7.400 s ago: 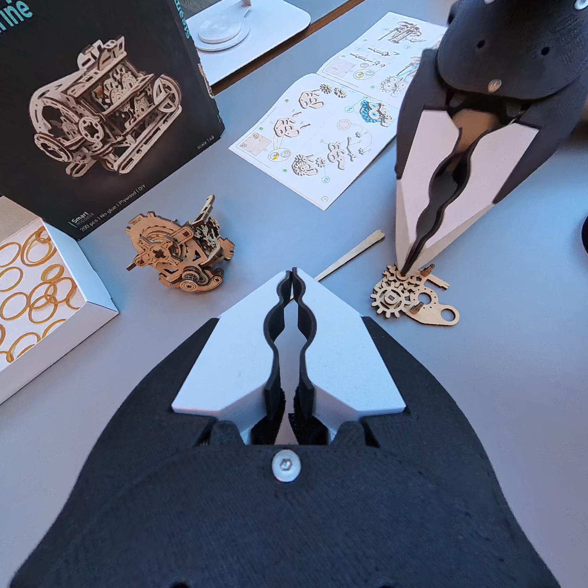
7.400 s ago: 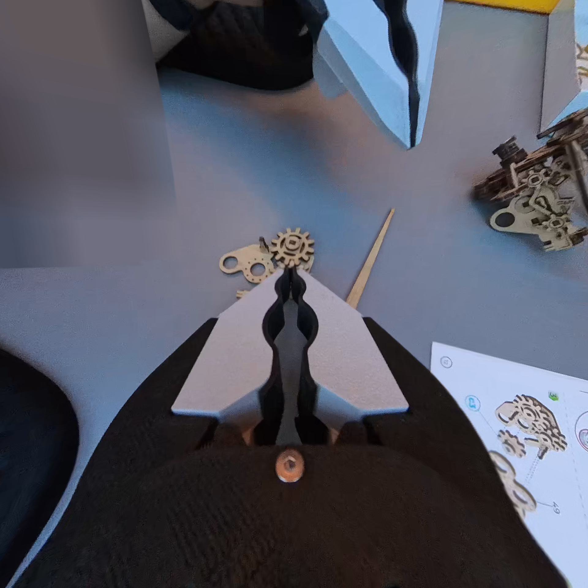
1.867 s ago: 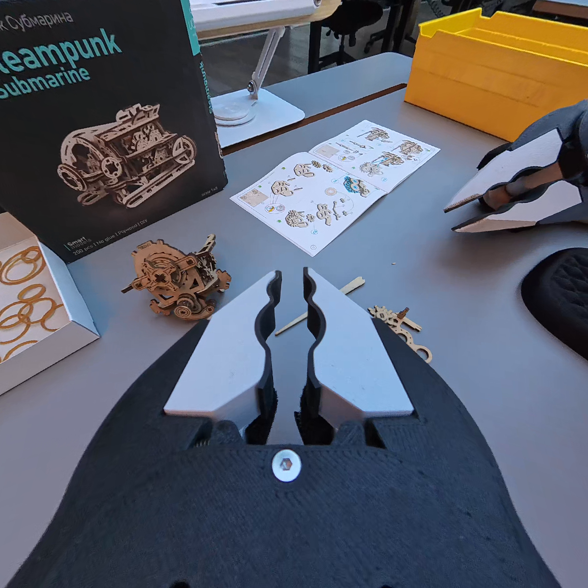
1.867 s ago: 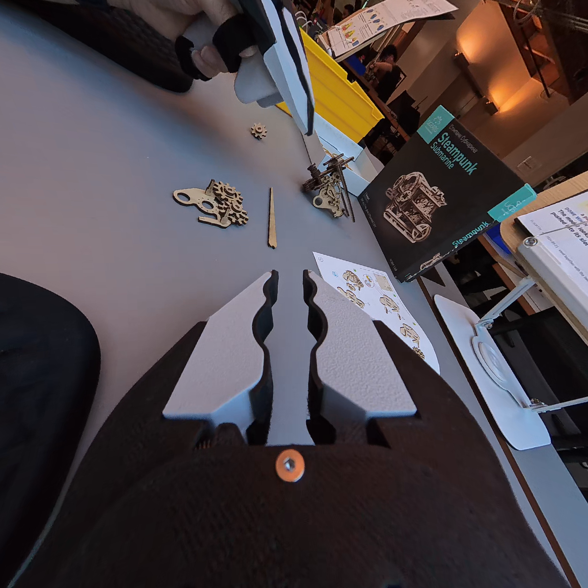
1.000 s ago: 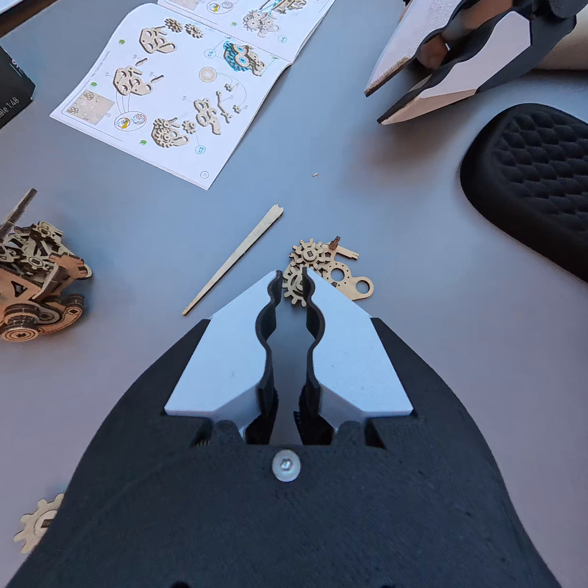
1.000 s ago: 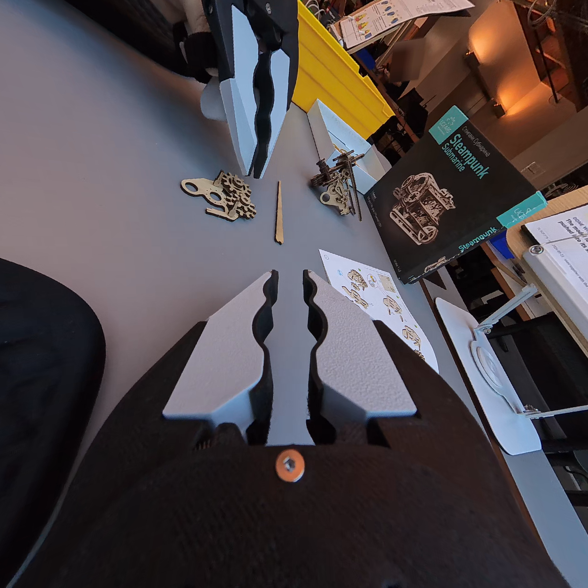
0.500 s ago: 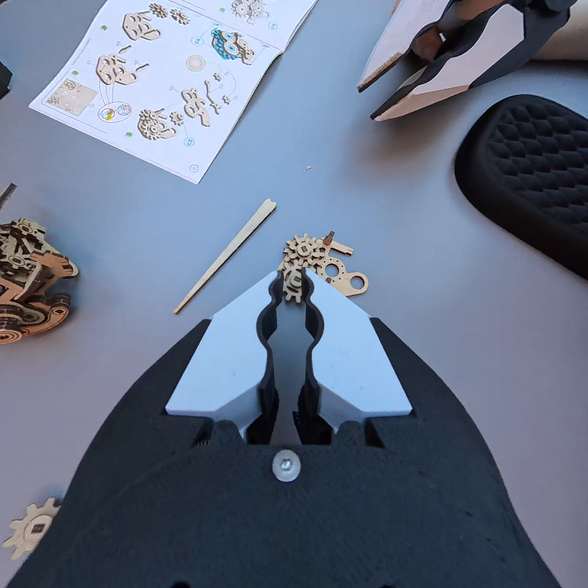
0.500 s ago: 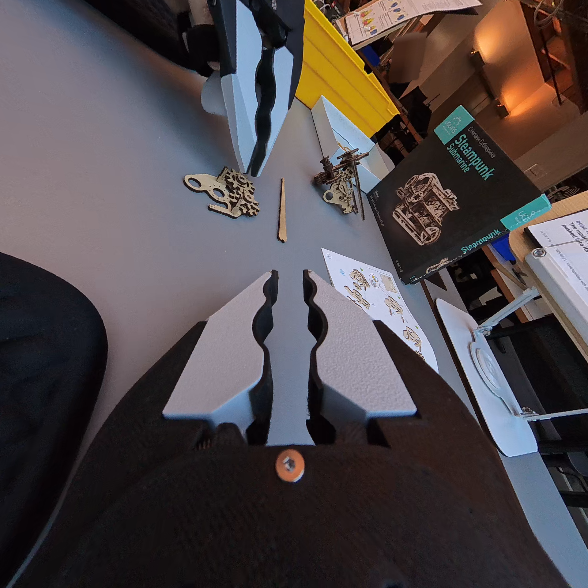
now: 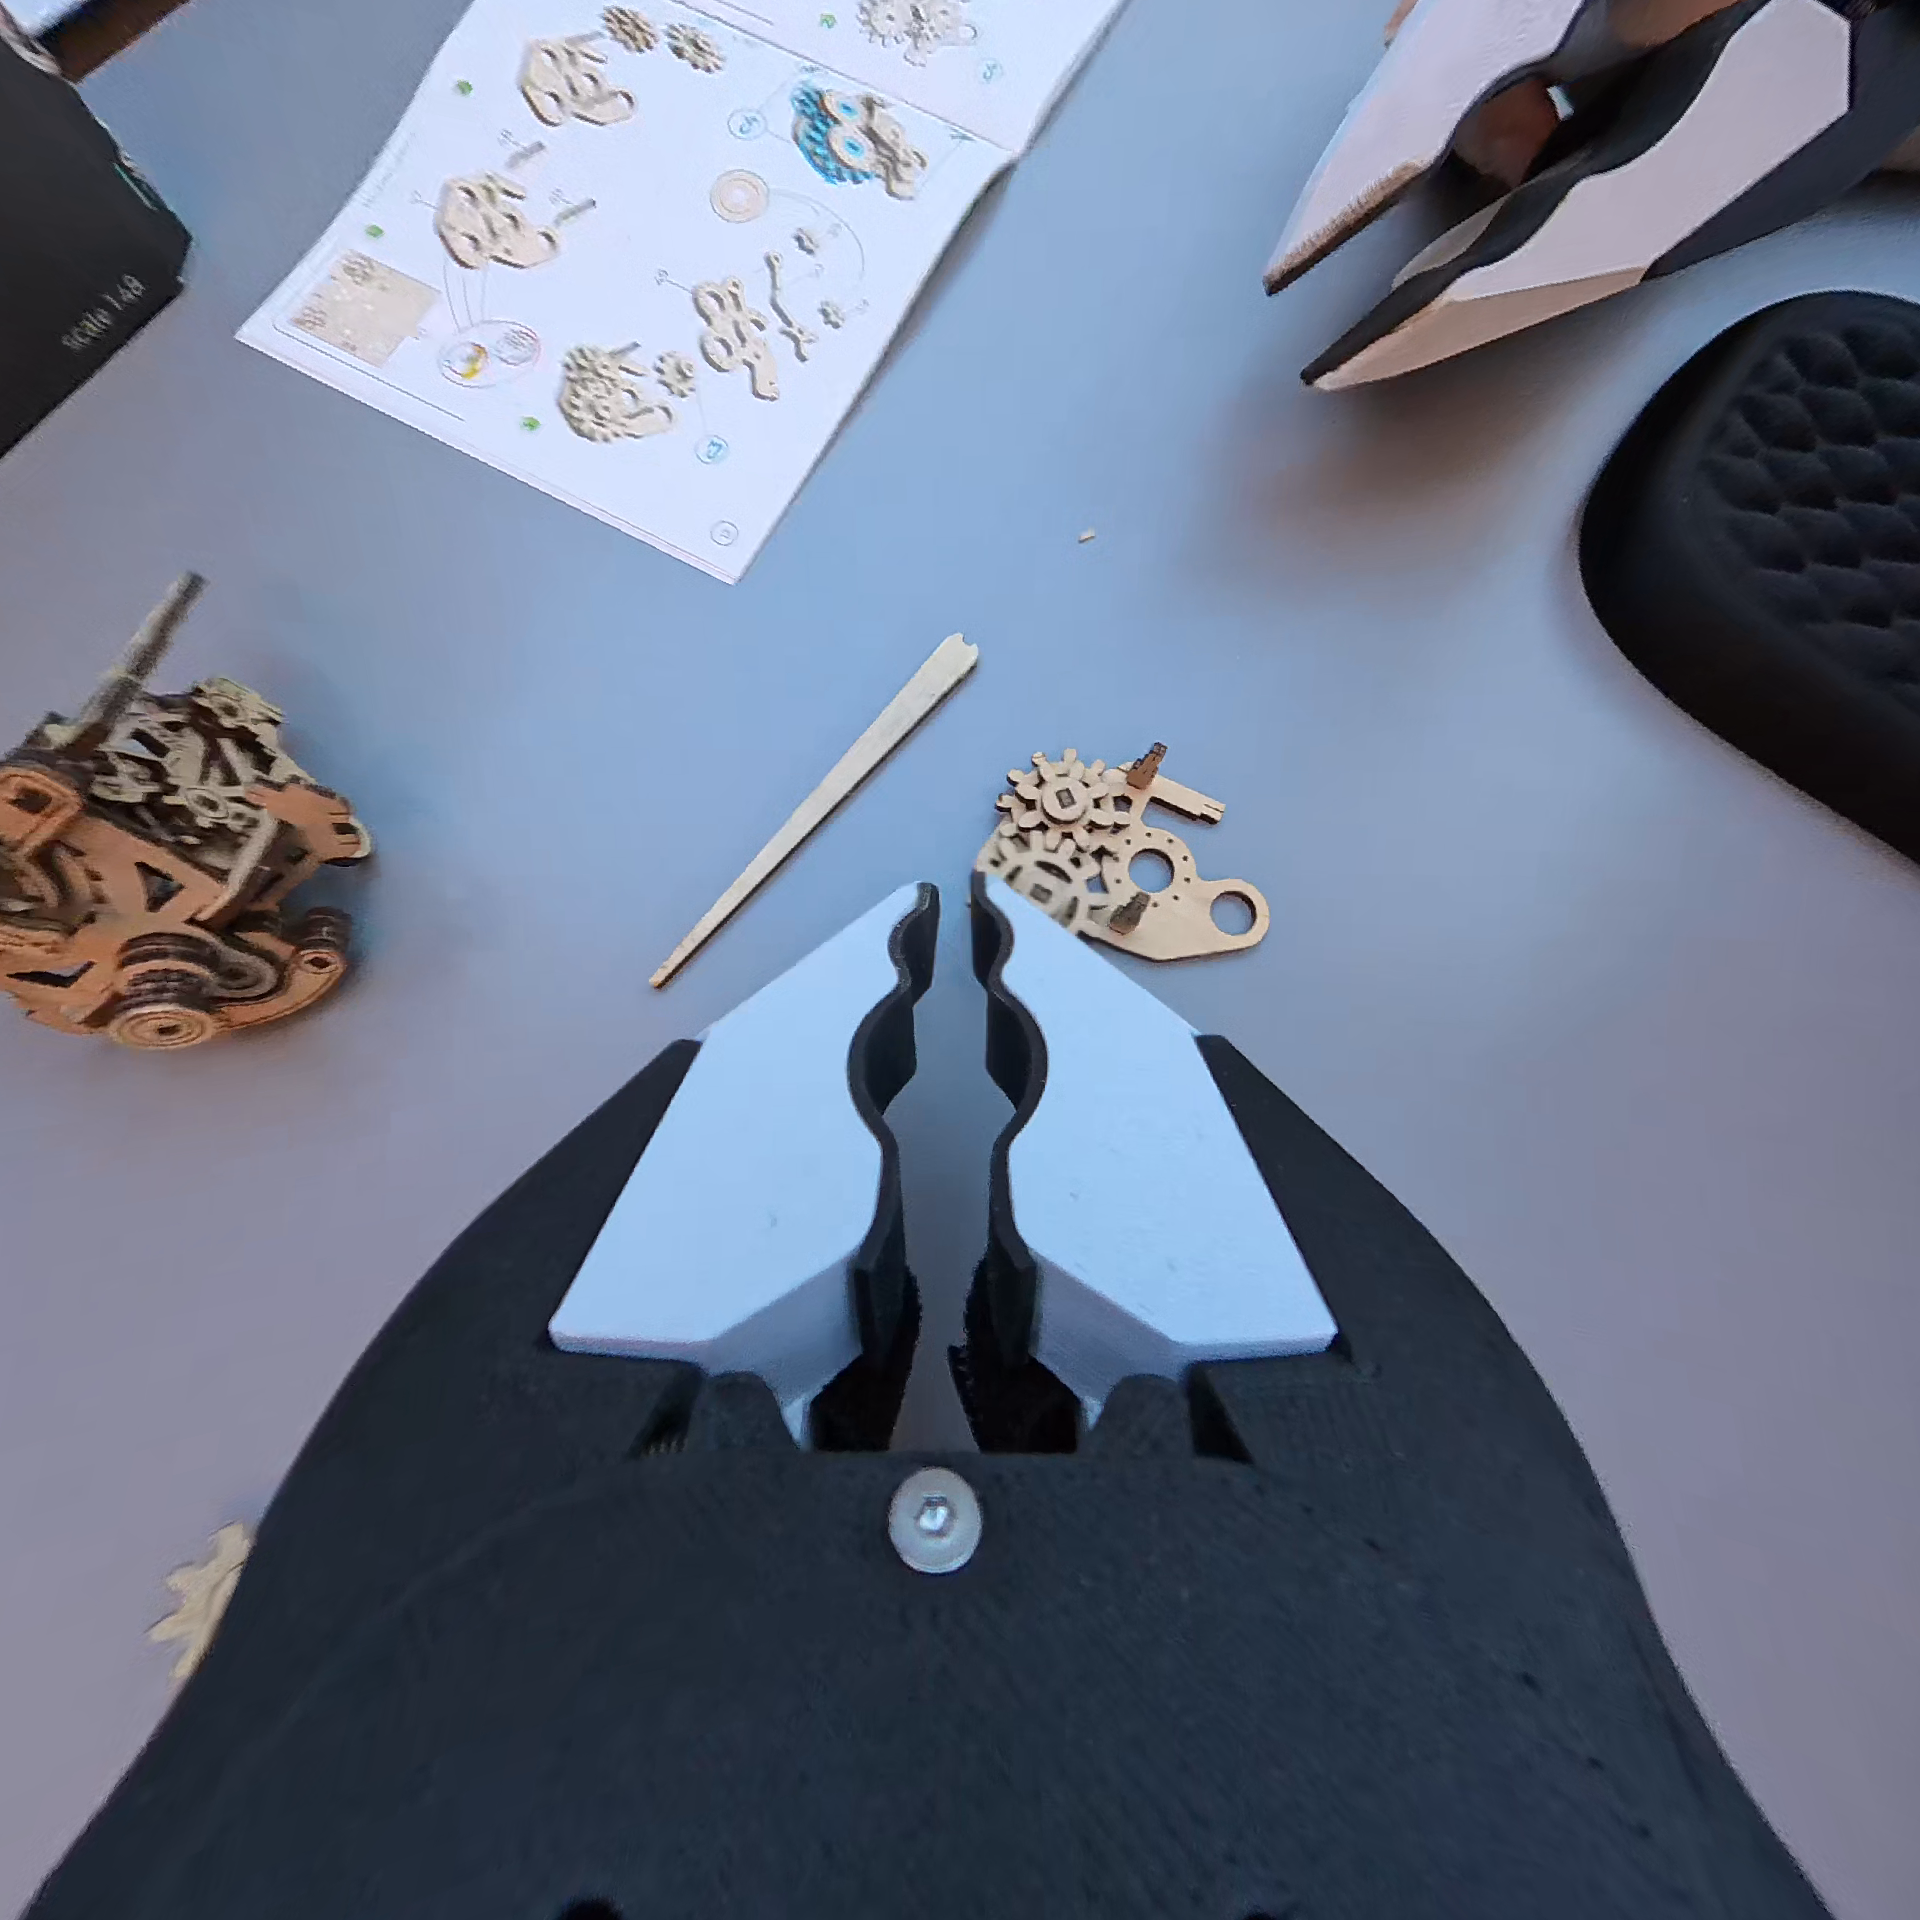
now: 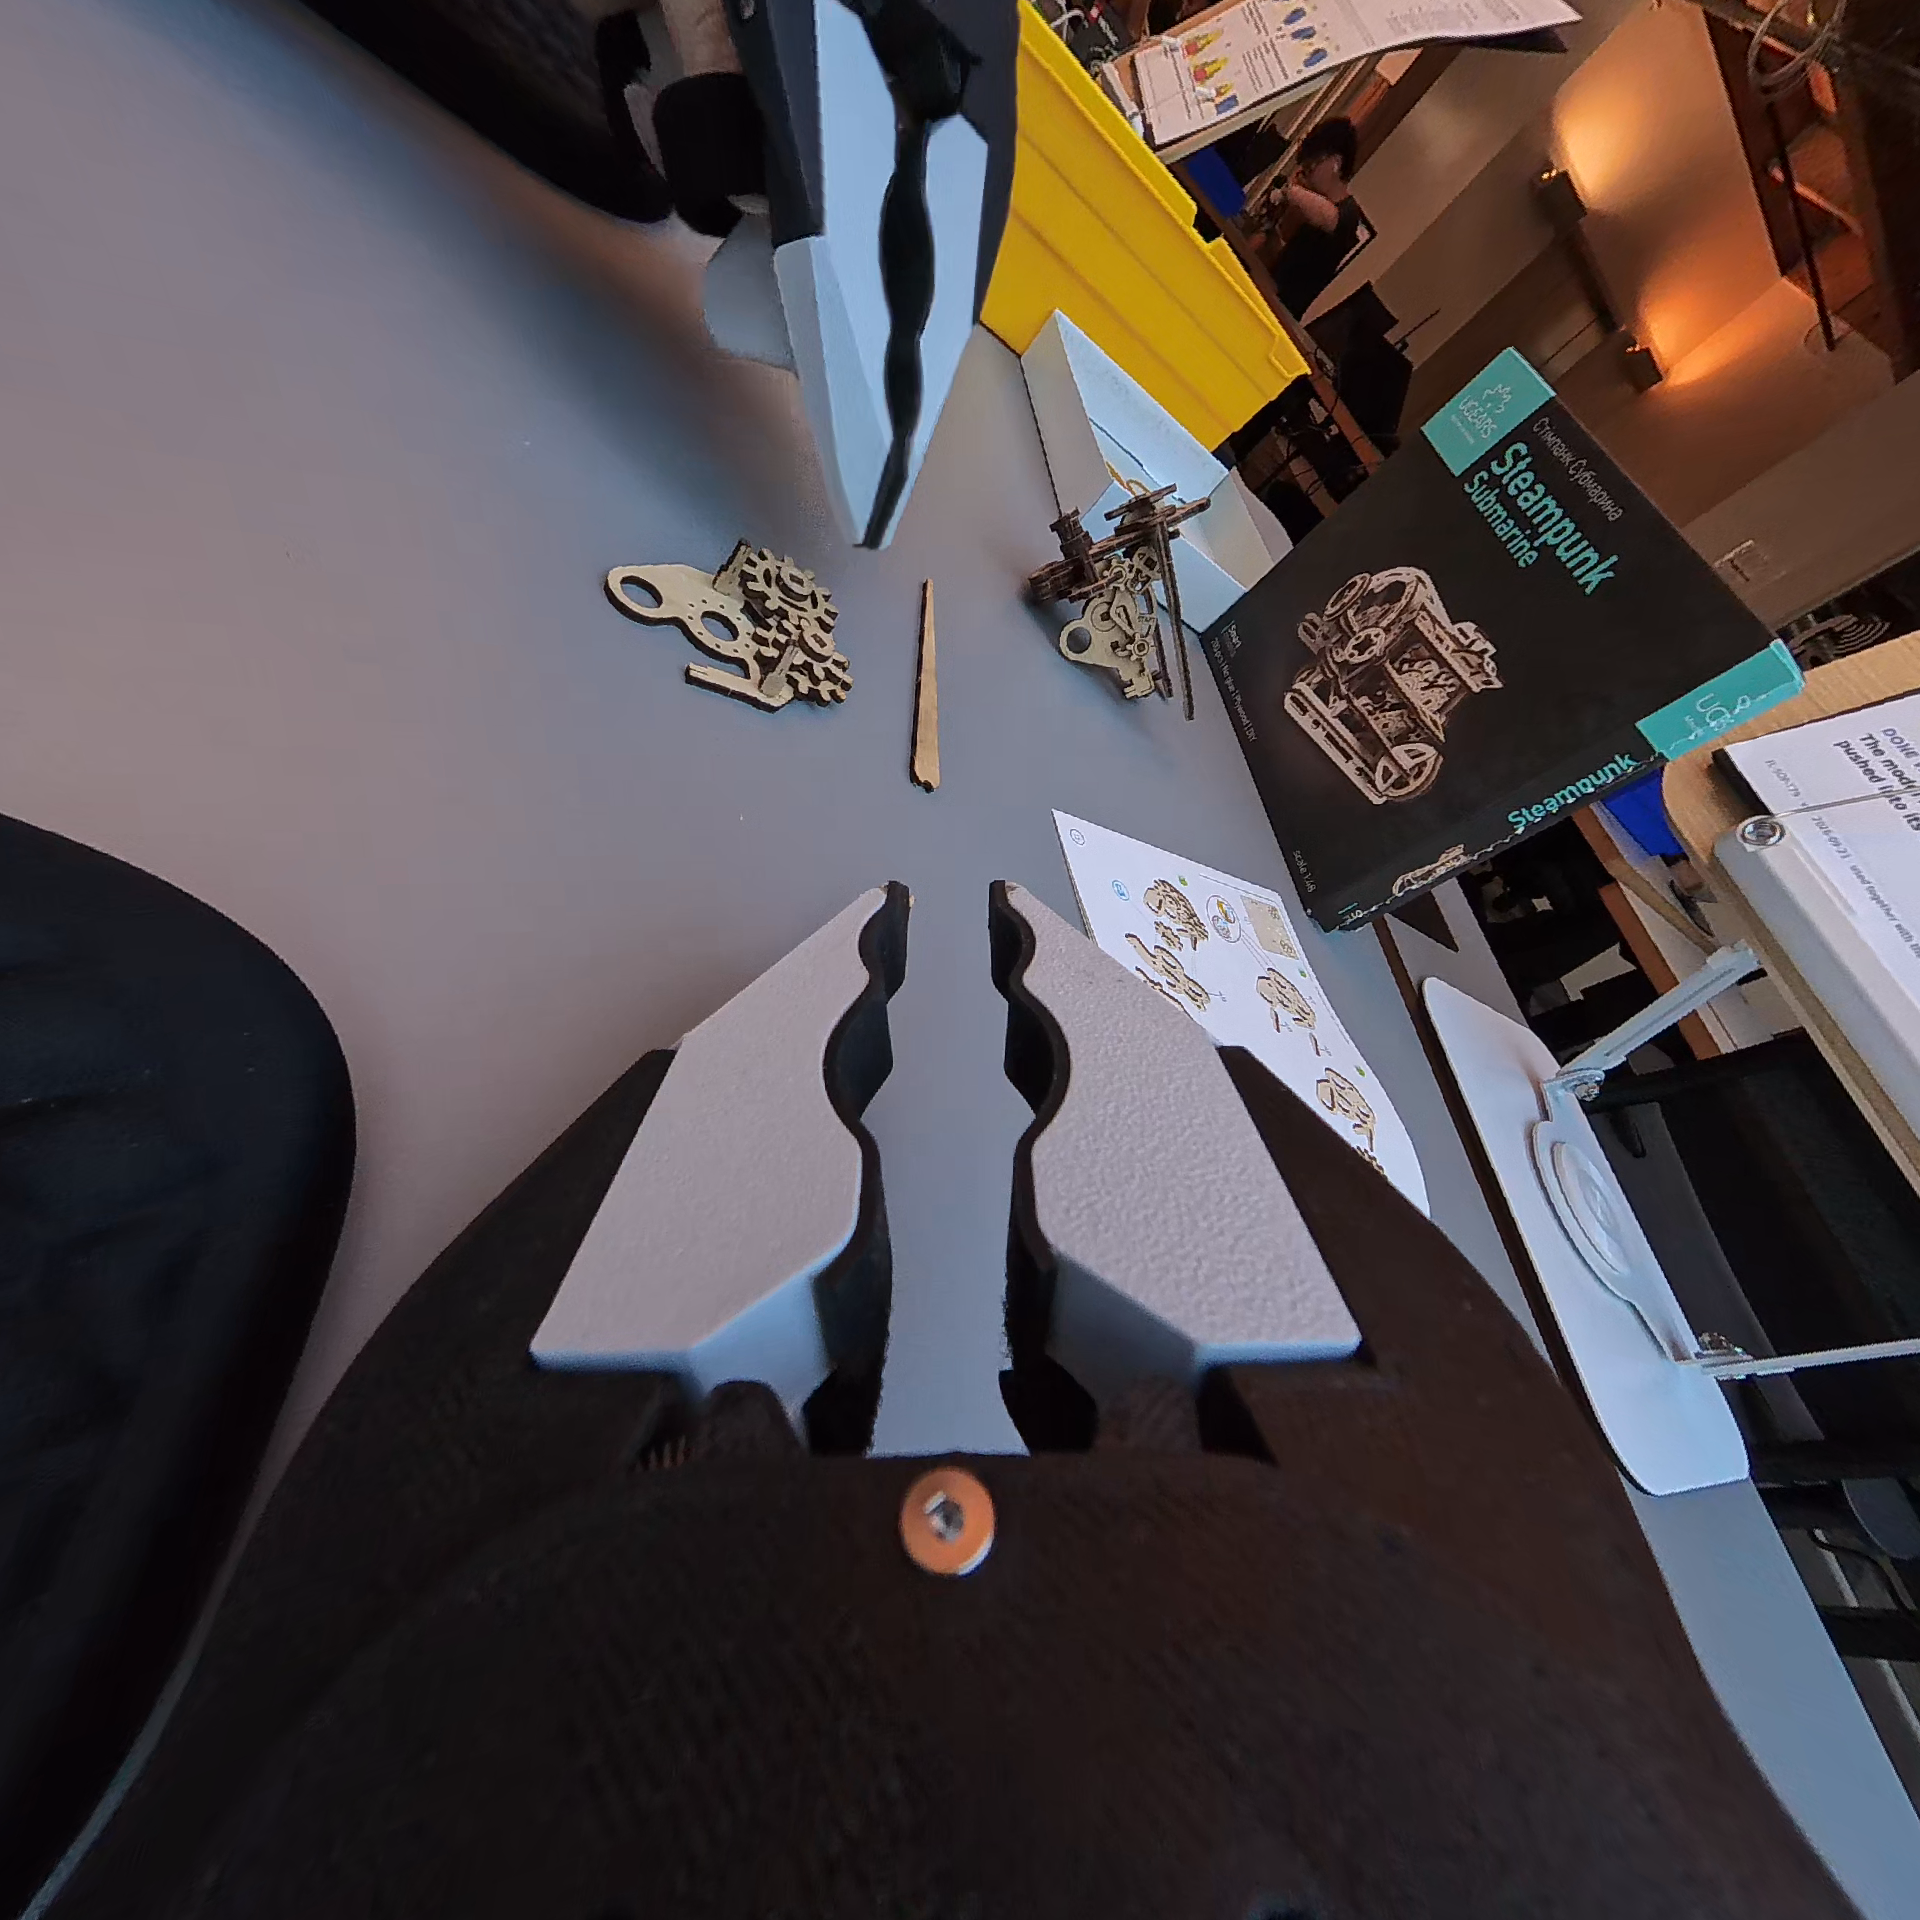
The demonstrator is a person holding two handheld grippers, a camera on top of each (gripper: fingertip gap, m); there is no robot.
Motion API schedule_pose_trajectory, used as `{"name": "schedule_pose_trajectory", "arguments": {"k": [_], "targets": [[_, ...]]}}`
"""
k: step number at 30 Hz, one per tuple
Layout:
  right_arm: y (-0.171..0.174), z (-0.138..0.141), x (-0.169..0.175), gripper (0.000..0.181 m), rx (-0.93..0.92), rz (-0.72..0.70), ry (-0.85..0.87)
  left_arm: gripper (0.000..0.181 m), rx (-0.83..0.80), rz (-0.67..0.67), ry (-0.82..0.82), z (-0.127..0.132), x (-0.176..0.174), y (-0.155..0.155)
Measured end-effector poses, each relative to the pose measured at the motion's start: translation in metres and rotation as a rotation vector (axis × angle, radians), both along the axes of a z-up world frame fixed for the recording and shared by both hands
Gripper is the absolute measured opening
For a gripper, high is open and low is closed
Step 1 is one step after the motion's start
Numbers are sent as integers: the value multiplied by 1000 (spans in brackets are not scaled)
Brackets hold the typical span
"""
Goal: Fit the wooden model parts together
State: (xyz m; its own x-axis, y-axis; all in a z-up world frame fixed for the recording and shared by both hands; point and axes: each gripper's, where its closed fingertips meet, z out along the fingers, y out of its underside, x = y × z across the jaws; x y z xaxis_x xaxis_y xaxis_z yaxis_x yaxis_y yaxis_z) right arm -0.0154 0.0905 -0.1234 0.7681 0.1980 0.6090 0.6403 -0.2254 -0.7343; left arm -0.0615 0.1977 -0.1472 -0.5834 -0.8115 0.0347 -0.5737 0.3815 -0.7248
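Left wrist view, going L to R: a loose wooden gear (image 9: 203,1595) lay blurred at lower left, half hidden by the gripper body. A part-built wooden model (image 9: 156,873) sat at mid-left on the grey surface (image 9: 1455,1039). Instruction booklet (image 9: 644,260) lay open at upper centre, w/ a thin wooden pick (image 9: 821,821) slanting below it. Left gripper (image 9: 954,902) filled the lower centre, jaws a narrow gap apart, holding nothing, tips just beside the gear plate assembly (image 9: 1127,857), which lay flat right of centre. Right gripper (image 9: 1288,332) hung at upper right, jaws apart & empty. Black pad (image 9: 1766,540) sat at right edge.

Right wrist view, L to R: gear plate assembly (image 10: 738,623) at upper left of centre, right gripper (image 10: 948,896) at lower centre w/ jaws parted, nothing between them; kit box (image 10: 1475,644) stood at right.
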Motion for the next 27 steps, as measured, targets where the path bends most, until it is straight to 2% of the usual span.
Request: {"name": "schedule_pose_trajectory", "arguments": {"k": [2, 4, 7, 10, 14, 24, 27], "targets": [[0, 0, 0, 14, 1, 0, 0, 0, -4, 49, -75, 14, 7, 9], [0, 0, 0, 14, 2, 0, 1, 0, -46, 136, -199, 40, 16, 25], [0, 1, 0, 14, 3, -1, 5, 0, -102, 329, -436, 89, 21, 65], [0, 0, 1, 14, 0, -3, 3, 4, -103, 459, -582, 117, 14, 96], [0, 0, 0, 14, -1, -3, 1, 9, -113, 530, -590, 118, 13, 109], [1, -1, 0, 14, -6, -1, -4, 7, -208, 577, -562, 114, 14, 117], [2, -1, 1, 14, -7, -7, 3, 8, -228, 561, -500, 103, 18, 111]]}}
